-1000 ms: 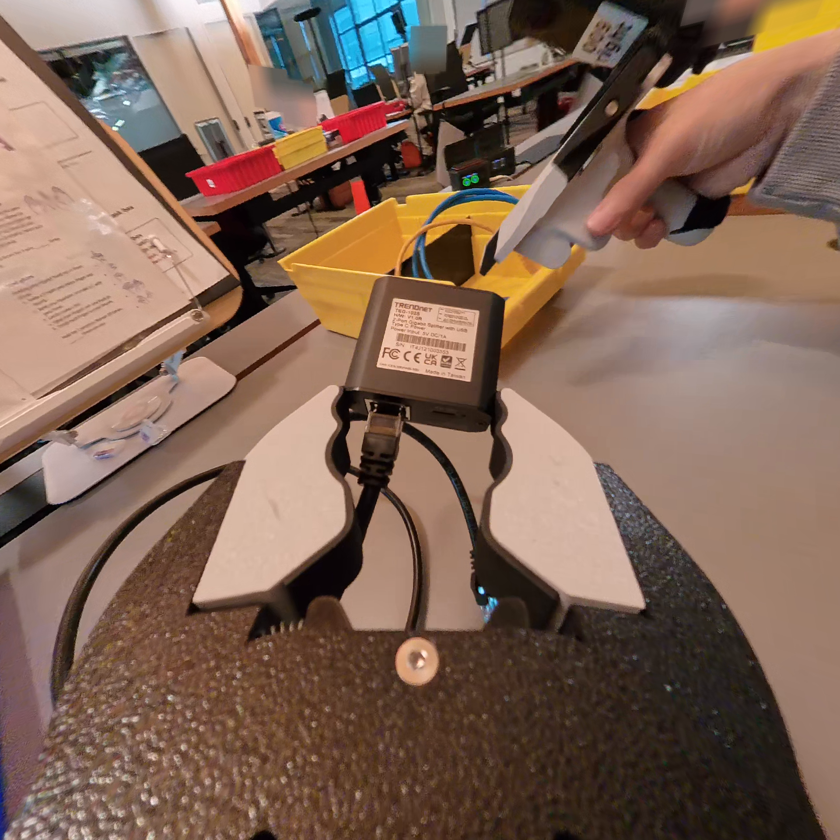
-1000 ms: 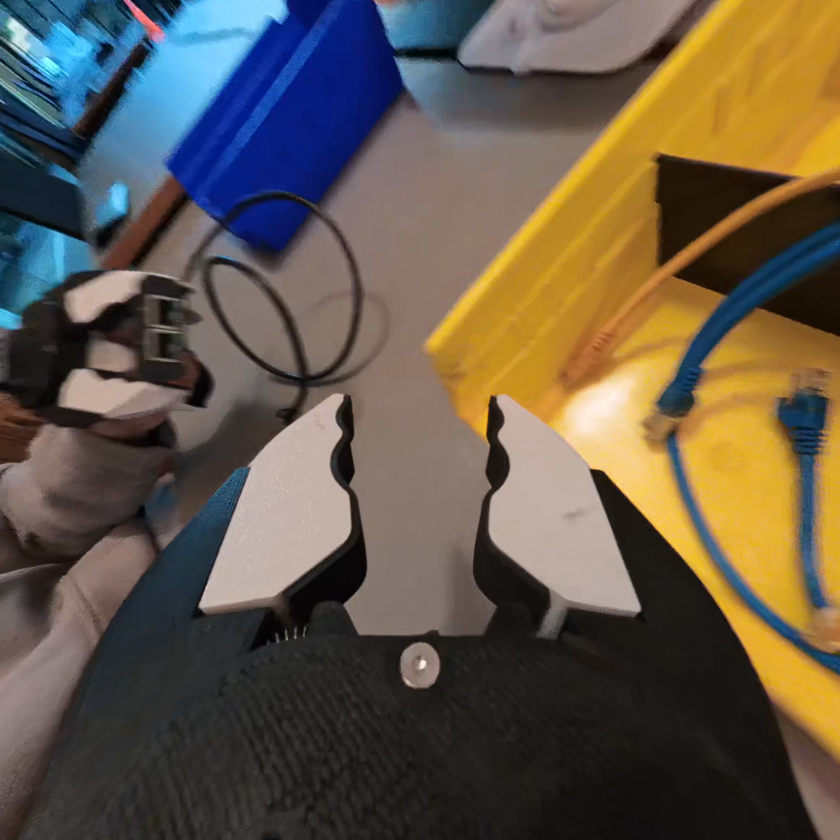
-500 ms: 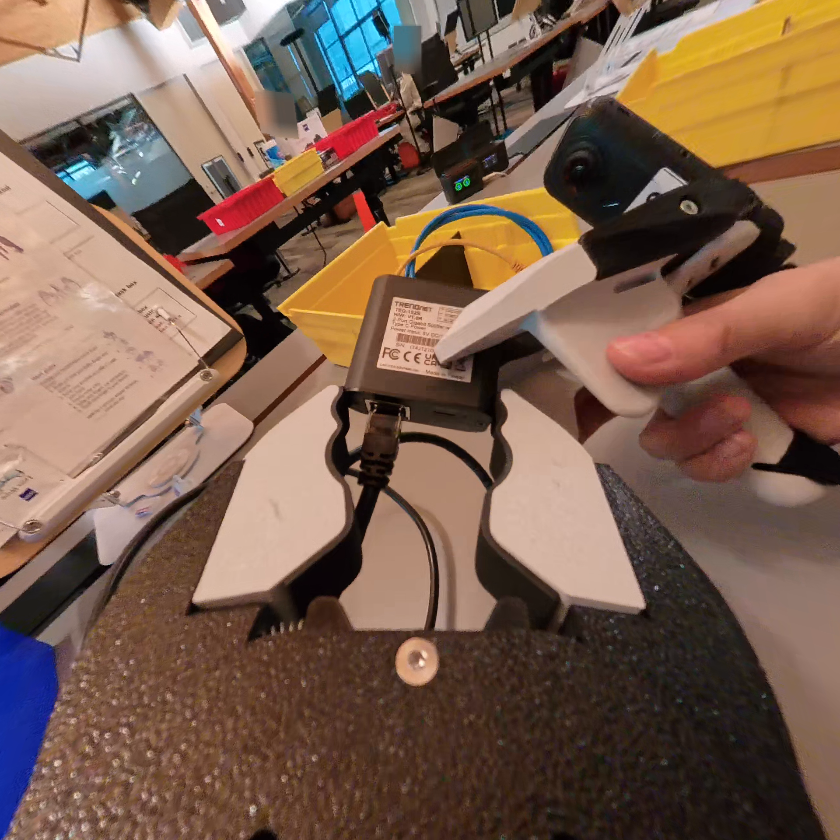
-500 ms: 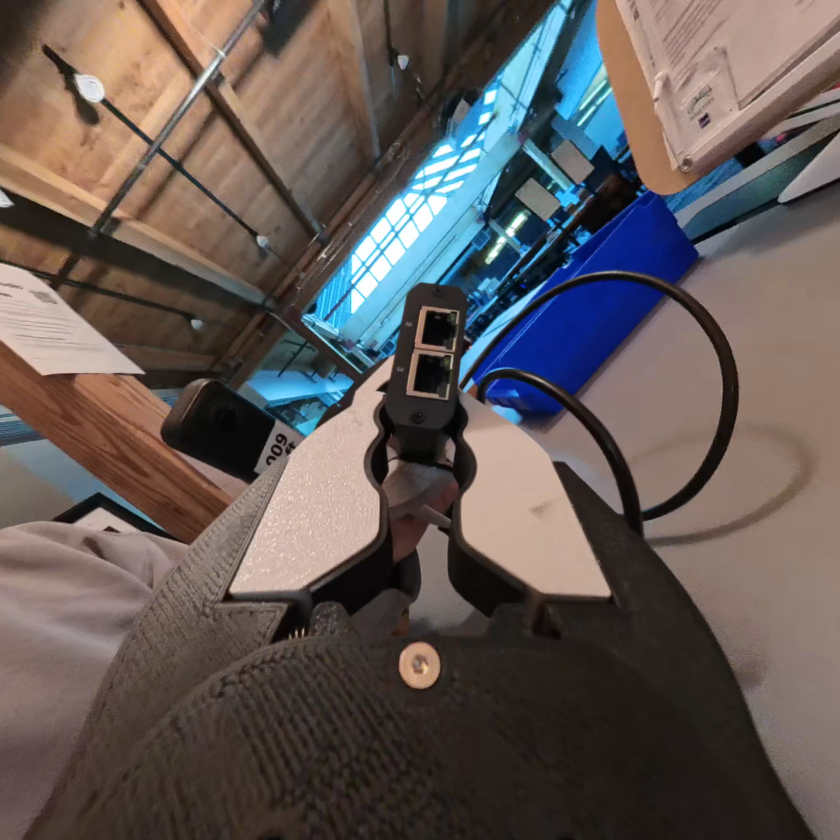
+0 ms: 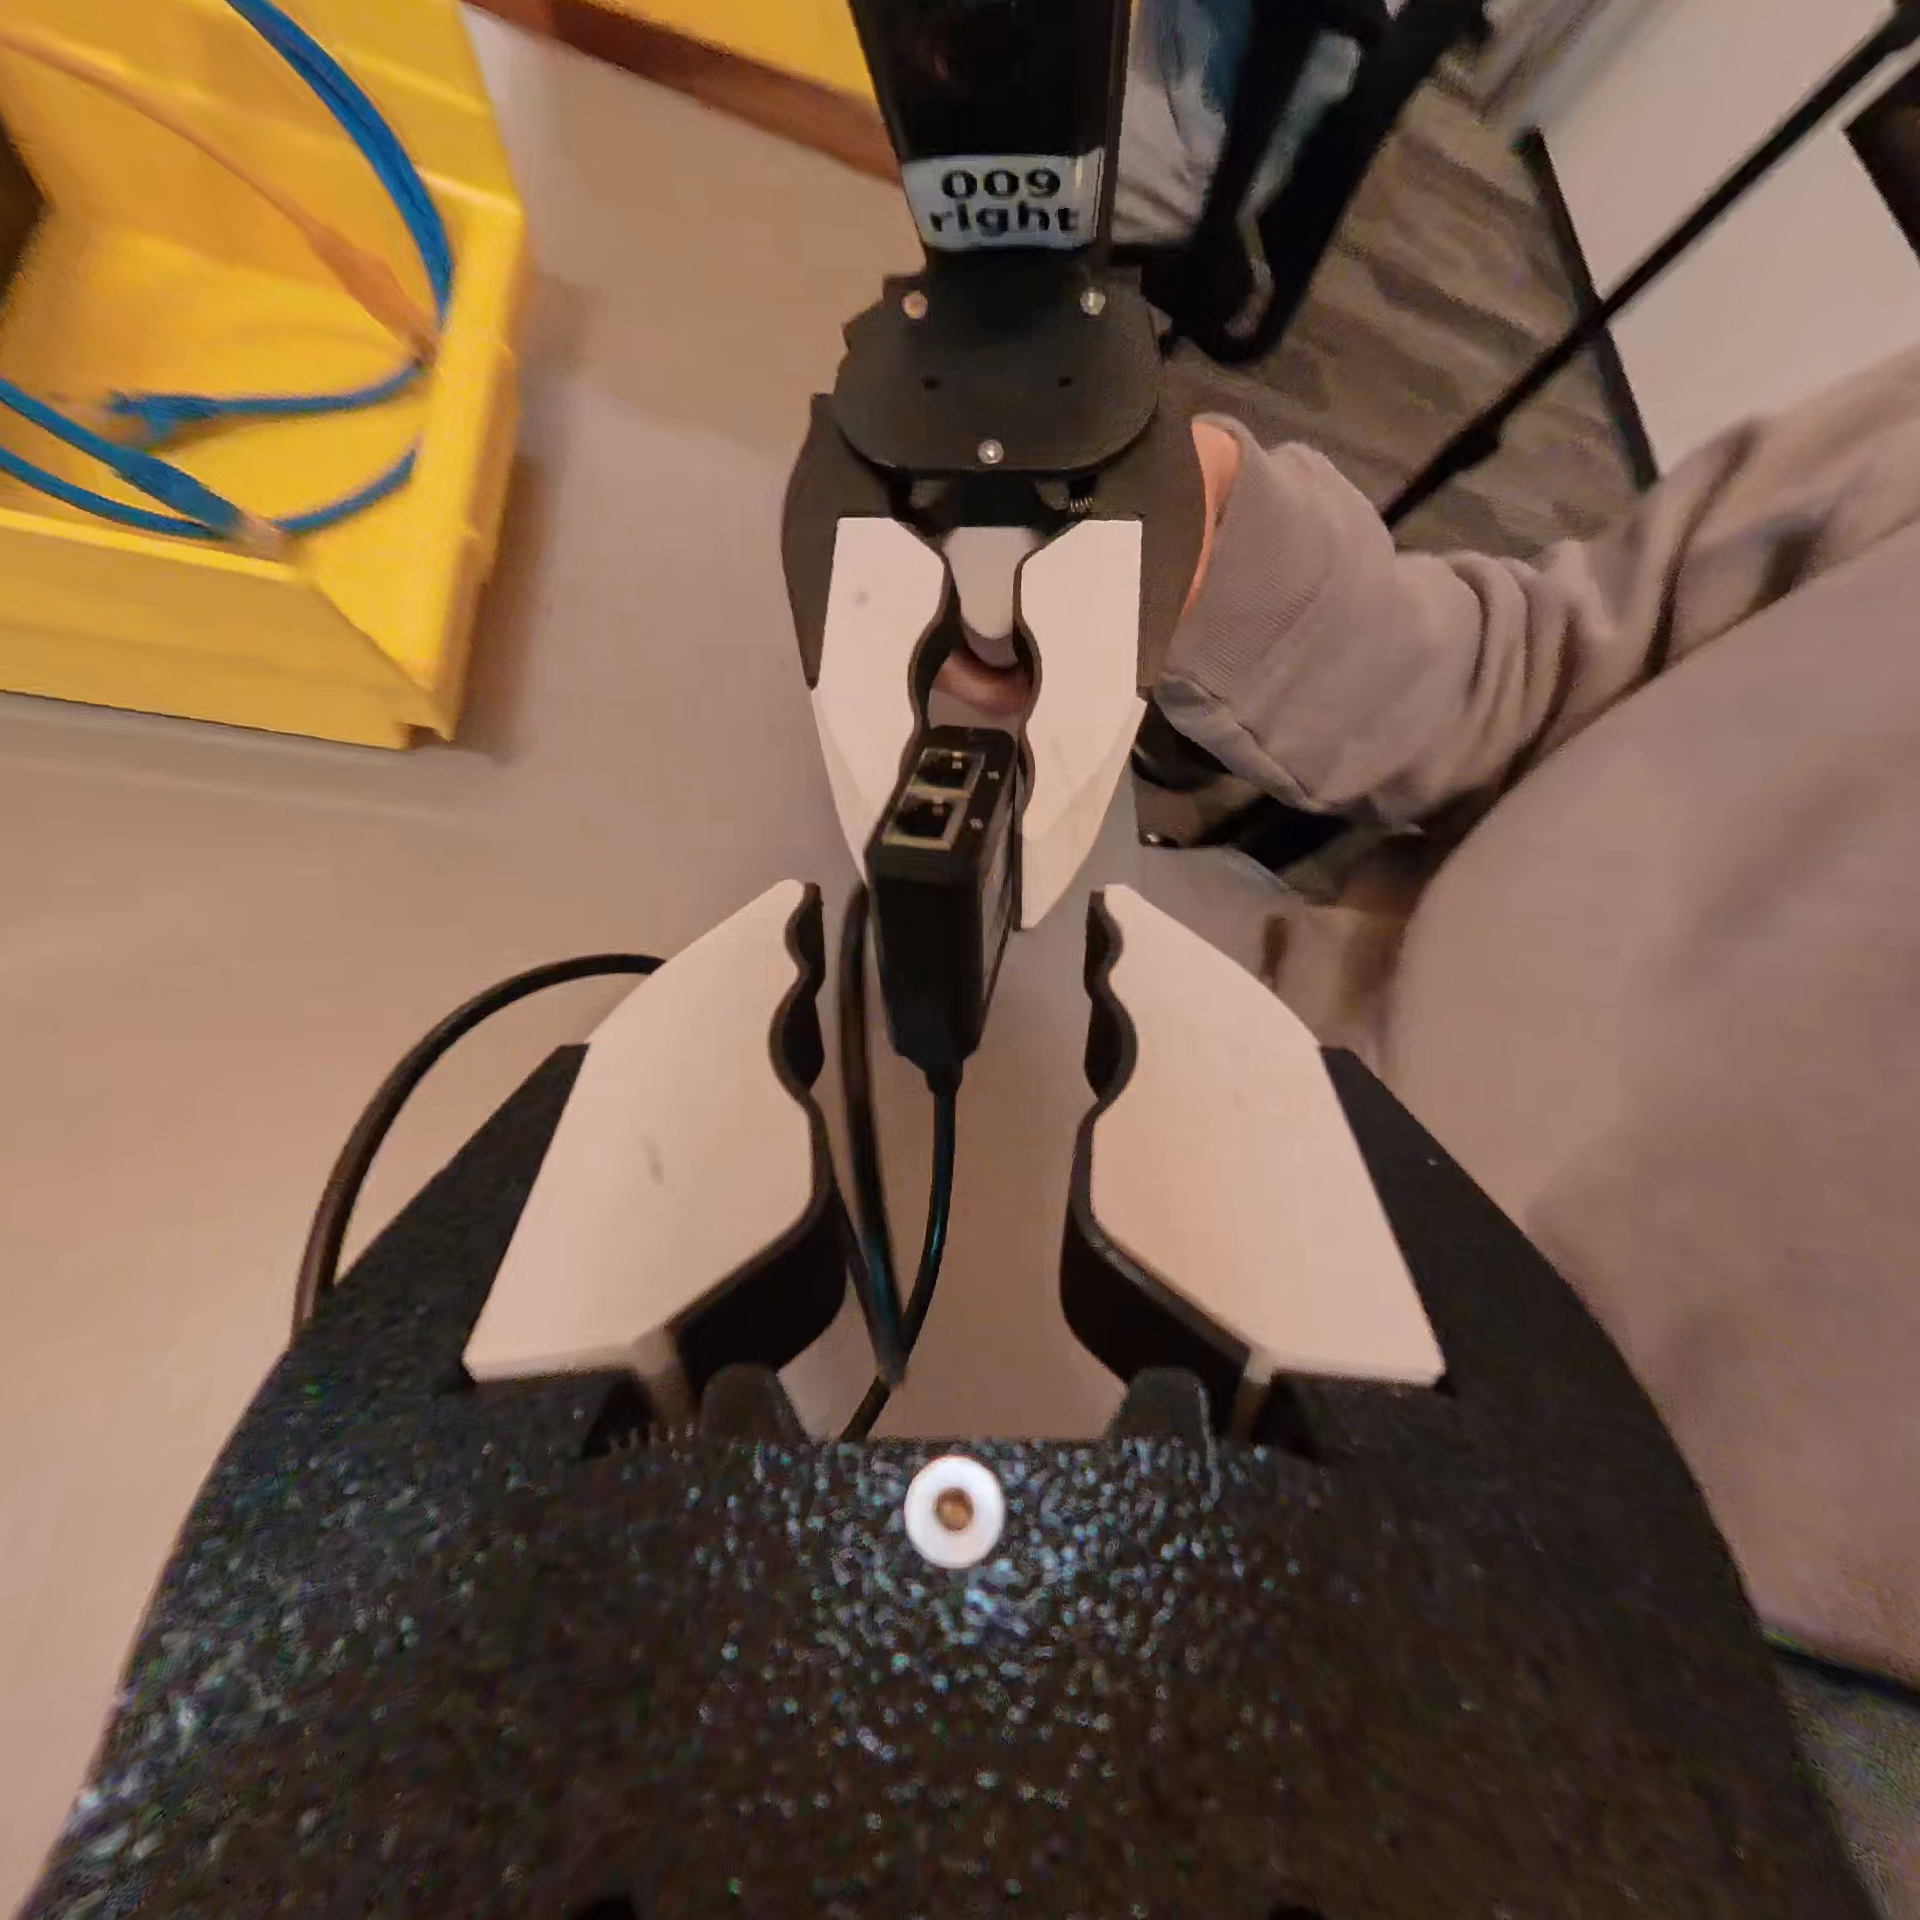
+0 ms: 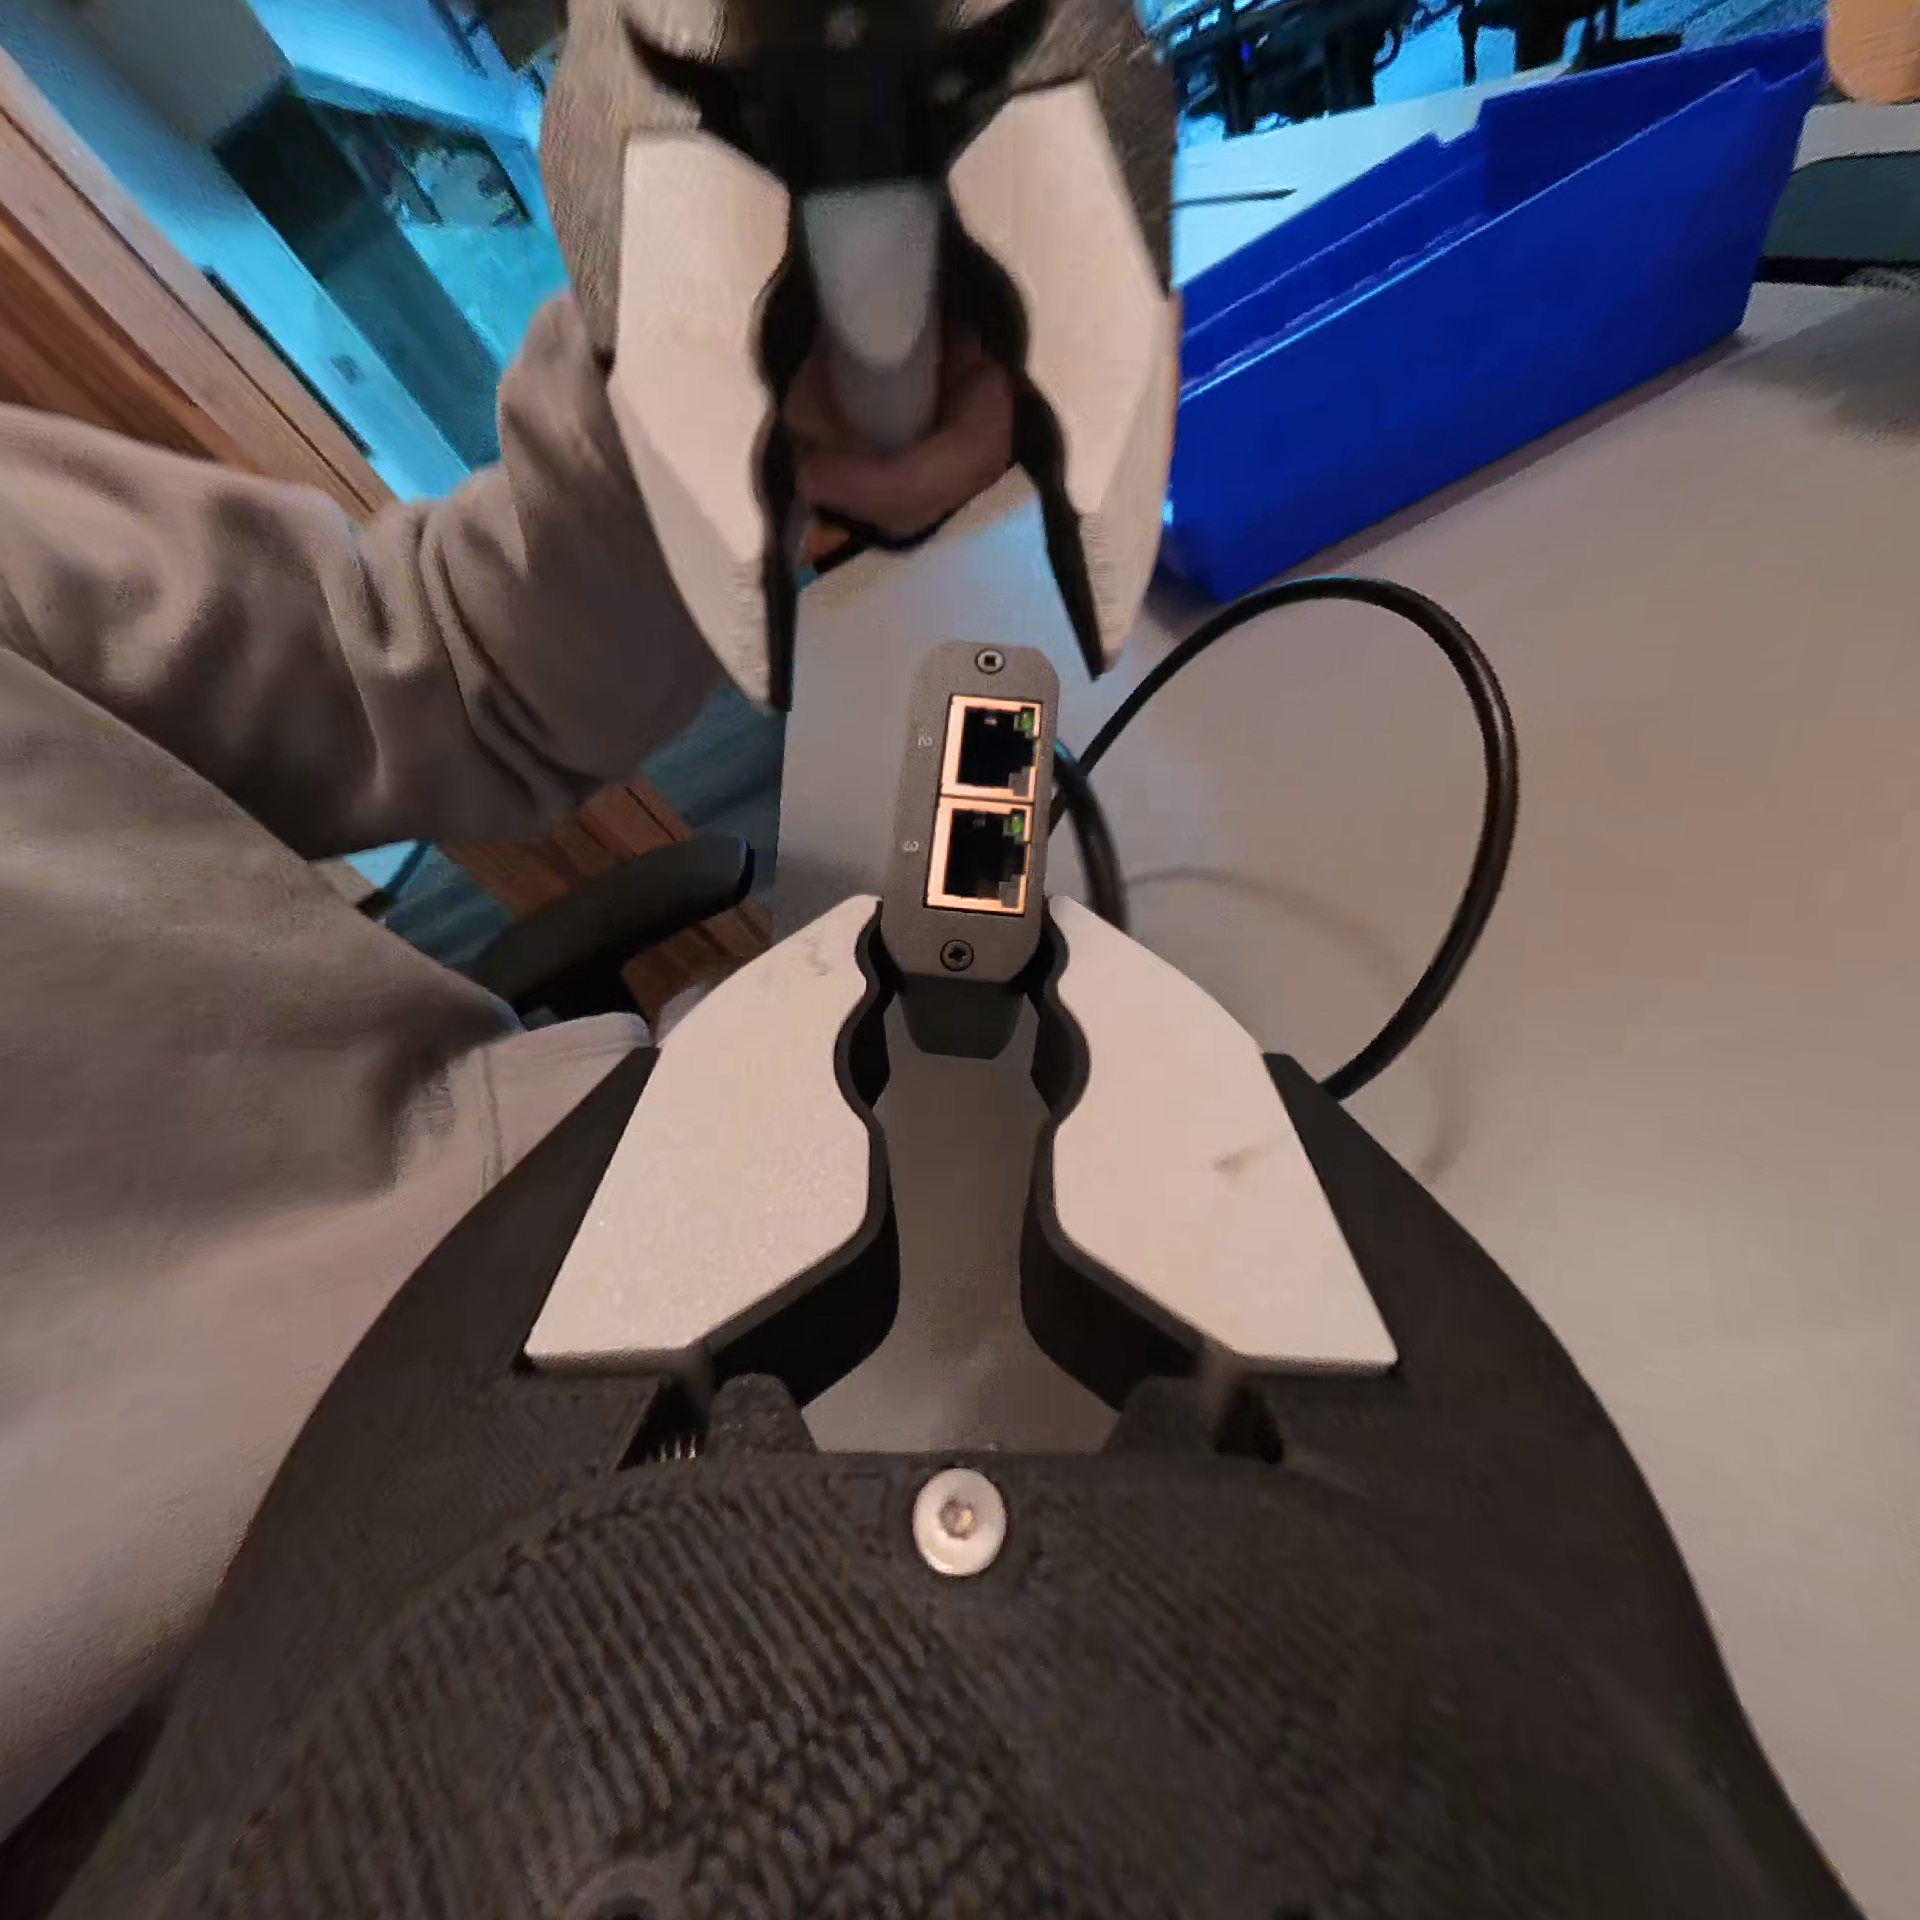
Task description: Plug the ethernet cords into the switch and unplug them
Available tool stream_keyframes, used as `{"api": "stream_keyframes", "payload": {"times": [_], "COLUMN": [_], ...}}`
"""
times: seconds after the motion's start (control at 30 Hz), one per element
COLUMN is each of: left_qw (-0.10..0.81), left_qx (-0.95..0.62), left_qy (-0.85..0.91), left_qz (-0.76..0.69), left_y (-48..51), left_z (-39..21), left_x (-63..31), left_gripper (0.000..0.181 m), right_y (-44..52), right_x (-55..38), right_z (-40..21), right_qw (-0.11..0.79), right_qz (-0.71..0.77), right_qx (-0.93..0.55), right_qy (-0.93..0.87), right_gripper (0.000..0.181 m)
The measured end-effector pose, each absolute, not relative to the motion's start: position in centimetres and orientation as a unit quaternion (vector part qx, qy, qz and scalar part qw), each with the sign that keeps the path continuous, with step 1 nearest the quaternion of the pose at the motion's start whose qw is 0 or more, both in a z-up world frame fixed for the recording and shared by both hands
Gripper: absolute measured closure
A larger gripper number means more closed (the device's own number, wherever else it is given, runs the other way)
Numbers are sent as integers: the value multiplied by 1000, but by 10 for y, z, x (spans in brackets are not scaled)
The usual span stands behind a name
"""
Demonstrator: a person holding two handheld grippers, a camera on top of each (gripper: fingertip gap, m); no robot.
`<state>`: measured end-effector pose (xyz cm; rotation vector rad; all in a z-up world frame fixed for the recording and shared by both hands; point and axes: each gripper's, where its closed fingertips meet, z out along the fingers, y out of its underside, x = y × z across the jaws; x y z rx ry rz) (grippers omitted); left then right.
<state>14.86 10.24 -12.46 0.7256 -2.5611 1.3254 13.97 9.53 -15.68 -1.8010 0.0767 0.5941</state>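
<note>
The small black switch [image 6: 977, 810] is upright in my right gripper [image 6: 961, 920], which is shut on its lower end. Its two front ports are empty. In the left wrist view the switch [image 5: 940, 883] sits between the right gripper's white fingers [image 5: 1081, 727]. A black ethernet cord [image 5: 940, 1174] is plugged into the switch's near end and runs down between my left fingers. My left gripper [image 5: 951, 904] is open, with its tips either side of the switch and apart from it. It shows blurred and open in the right wrist view [image 6: 914, 416].
A yellow bin [image 5: 436, 582] at the left holds blue cords [image 5: 156, 468] and an orange cord [image 5: 260, 177]. A blue bin [image 6: 1507, 312] stands at the back right. The black cord loops on the grey table [image 6: 1475, 831]. Grey sleeves [image 5: 1351, 644] flank both grippers. Tip to tip, the grippers are about 4 cm apart.
My left gripper has let go of the switch, opened and drawn back. My right gripper has closed on the switch and now holds it.
</note>
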Motion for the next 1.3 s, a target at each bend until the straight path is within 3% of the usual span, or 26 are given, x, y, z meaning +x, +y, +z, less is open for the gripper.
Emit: {"api": "stream_keyframes", "payload": {"times": [0.13,0.17,0.33,0.4,0.47,0.6,0.63,0.8,0.97,1.03,1.1,1.2,1.3], "left_qw": [140,153,76,14,-9,65,90,146,147,100,9,-132,-188], "left_qx": [218,206,256,331,412,504,519,548,549,496,407,254,182], "left_qy": [-886,-885,-847,-806,-722,-507,-465,-364,-364,-433,-525,-633,-729], "left_qz": [384,389,460,491,556,696,712,739,738,746,748,720,633], "left_y": [98,95,94,106,116,123,122,119,117,112,110,107,104], "left_z": [-141,-140,-132,-127,-113,-90,-92,-110,-116,-110,-102,-93,-109], "left_x": [145,143,176,203,224,234,233,227,222,215,206,185,179], "left_gripper": [146,158,158,158,158,158,158,159,159,158,139,126,95], "right_y": [100,99,94,91,92,103,102,96,93,90,87,72,59], "right_x": [133,135,174,196,209,216,219,209,210,207,201,188,176], "right_z": [-151,-150,-134,-128,-128,-133,-132,-127,-134,-133,-129,-119,-119], "right_qw": [591,594,669,702,705,681,677,682,674,675,689,713,707], "right_qz": [254,252,183,93,-15,-159,-192,-247,-216,-200,-127,-16,15], "right_qx": [-765,-764,-714,-695,-696,-705,-701,-687,-706,-710,-713,-701,-705], "right_qy": [17,22,93,123,134,120,118,47,30,18,17,-5,-55], "right_gripper": [158,158,155,132,124,108,111,162,169,169,169,170,170]}}
